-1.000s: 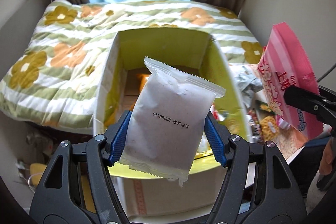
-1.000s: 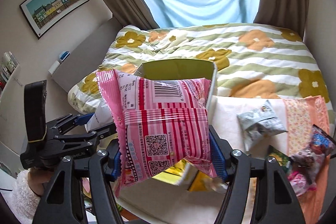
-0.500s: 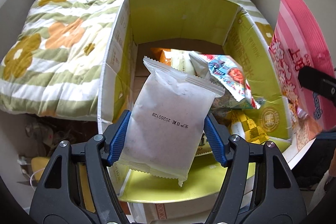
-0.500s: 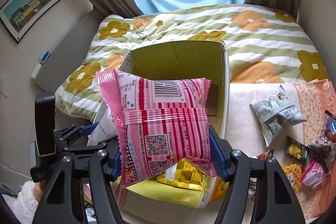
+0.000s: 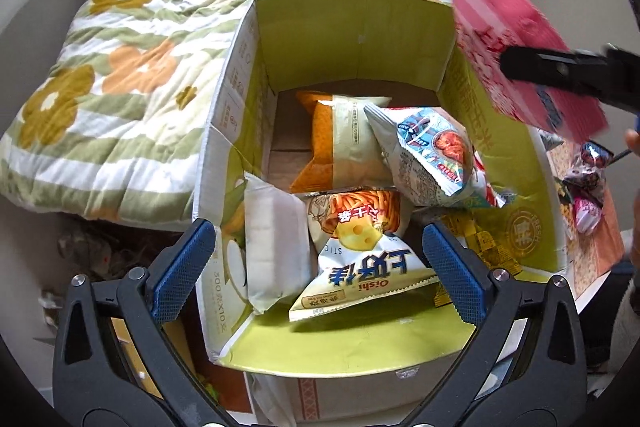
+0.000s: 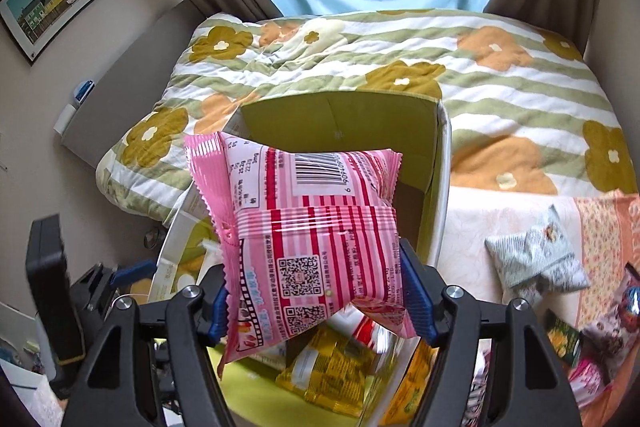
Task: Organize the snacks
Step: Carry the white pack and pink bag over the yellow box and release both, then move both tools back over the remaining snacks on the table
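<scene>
An open yellow-green cardboard box (image 5: 356,39) stands below my left gripper (image 5: 316,267), which is open and empty above its near end. The white snack packet (image 5: 276,247) lies inside against the left wall, beside an Oishi stick bag (image 5: 360,251), an orange-and-white bag (image 5: 340,139) and a pale blue bag (image 5: 432,155). My right gripper (image 6: 316,291) is shut on a pink striped snack bag (image 6: 308,235), held above the box (image 6: 340,123); that bag also shows at the upper right of the left wrist view (image 5: 512,39).
A flowered green-striped quilt (image 6: 500,83) covers the bed behind the box. To the right, a cloth-covered surface (image 6: 468,247) carries a grey-white packet (image 6: 536,255) and several small snacks (image 5: 588,183). A brown carton (image 5: 340,395) sits under the box's near edge.
My left gripper has opened and the white packet has dropped into the box by its left wall. Both grippers have moved closer over the box; the pink bag stays gripped.
</scene>
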Motion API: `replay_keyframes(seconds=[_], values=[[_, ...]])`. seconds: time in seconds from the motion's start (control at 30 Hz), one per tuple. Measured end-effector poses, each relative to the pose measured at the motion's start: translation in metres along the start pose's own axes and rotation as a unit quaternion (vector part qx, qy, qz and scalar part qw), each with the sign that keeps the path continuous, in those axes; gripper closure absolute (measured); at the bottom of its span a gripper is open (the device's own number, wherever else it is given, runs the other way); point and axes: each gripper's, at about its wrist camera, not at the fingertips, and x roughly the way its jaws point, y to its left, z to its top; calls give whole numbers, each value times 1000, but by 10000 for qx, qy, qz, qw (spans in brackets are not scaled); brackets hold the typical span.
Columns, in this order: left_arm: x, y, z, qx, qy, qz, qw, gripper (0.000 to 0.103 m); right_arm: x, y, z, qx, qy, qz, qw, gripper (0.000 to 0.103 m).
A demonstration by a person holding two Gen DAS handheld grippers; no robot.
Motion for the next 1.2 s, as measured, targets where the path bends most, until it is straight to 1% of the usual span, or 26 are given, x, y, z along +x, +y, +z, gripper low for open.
replay_keyframes(seconds=[0.07,0.1,0.13,0.17,0.27,0.53,0.7,0.77,0.87,0.93,0.97,1.1,1.2], values=[[-2,1,1,-15,-23,17,10000,0,7,-2,10,-39,-41,-75,10000,30],[-3,1,1,-6,-37,21,10000,0,11,-3,15,-49,-36,-91,9999,17],[-4,2,1,-1,-73,45,10000,0,14,-3,19,-60,-78,-111,9999,14],[-5,2,0,4,-118,86,9999,0,16,-4,21,-67,-135,-145,9998,14],[-5,4,-1,7,-89,119,9999,0,18,-4,24,-87,-173,-243,9995,14],[-11,7,-5,9,-94,62,9999,0,7,-1,7,-23,-196,-280,9994,14],[-31,4,-7,98,-282,35,9995,0,-12,5,-3,70,-373,-235,9990,14],[-38,2,-6,137,-282,-32,9995,0,-23,10,-8,80,-444,-234,9987,14],[-52,-5,-6,307,-422,-155,9985,0,-42,14,-17,92,-562,-266,9980,14],[-62,-13,-3,448,-509,-199,9975,0,-59,12,-24,133,-659,-382,9970,14],[-67,-17,-3,524,-571,-293,9966,0,-66,11,-27,171,-698,-425,9965,14],[-81,-39,0,753,-705,-632,9927,0,-108,-5,-45,503,-929,-610,9925,14],[-88,-61,-3,936,-828,-843,9886,0,-140,-22,-62,694,-1065,-952,9873,14]])
